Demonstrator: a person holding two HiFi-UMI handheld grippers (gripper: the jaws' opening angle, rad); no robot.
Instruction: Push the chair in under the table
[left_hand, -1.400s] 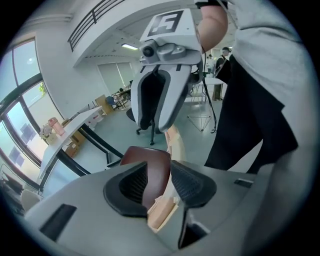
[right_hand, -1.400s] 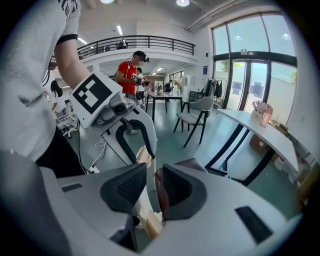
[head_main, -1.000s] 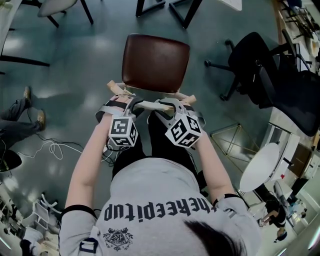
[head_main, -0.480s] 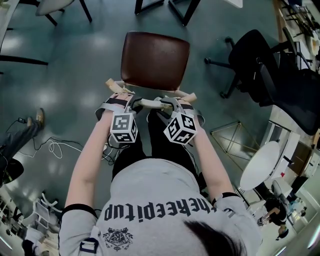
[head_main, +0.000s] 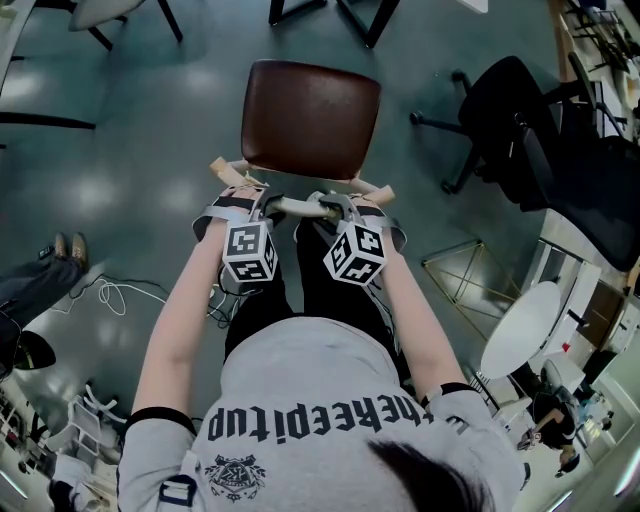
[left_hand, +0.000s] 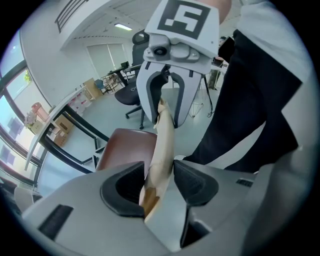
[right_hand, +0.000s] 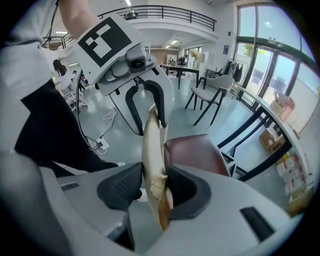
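The chair's brown seat (head_main: 310, 118) is right ahead of me, with its pale wooden backrest rail (head_main: 298, 207) nearest me. My left gripper (head_main: 262, 205) straddles the rail's left part, and its jaws are opening. In the left gripper view the rail (left_hand: 162, 140) runs between the pads of that gripper (left_hand: 159, 185), and a gap shows at the left pad. My right gripper (head_main: 335, 205) straddles the rail's right part, and its jaws are closing. In the right gripper view the rail (right_hand: 152, 145) stands between the pads of that gripper (right_hand: 152, 190), close to both.
Dark table legs (head_main: 340, 15) stand on the floor beyond the chair. A black office chair (head_main: 520, 120) is at the right, with a gold wire frame (head_main: 465, 275) and a white round top (head_main: 520, 335) below it. Cables (head_main: 105, 295) and a person's feet (head_main: 60, 245) are at the left.
Both grippers have sunk lower over the backrest rail, so the rail now lies deeper between the jaws. The chair has stayed where it was. The feet at the left have shifted.
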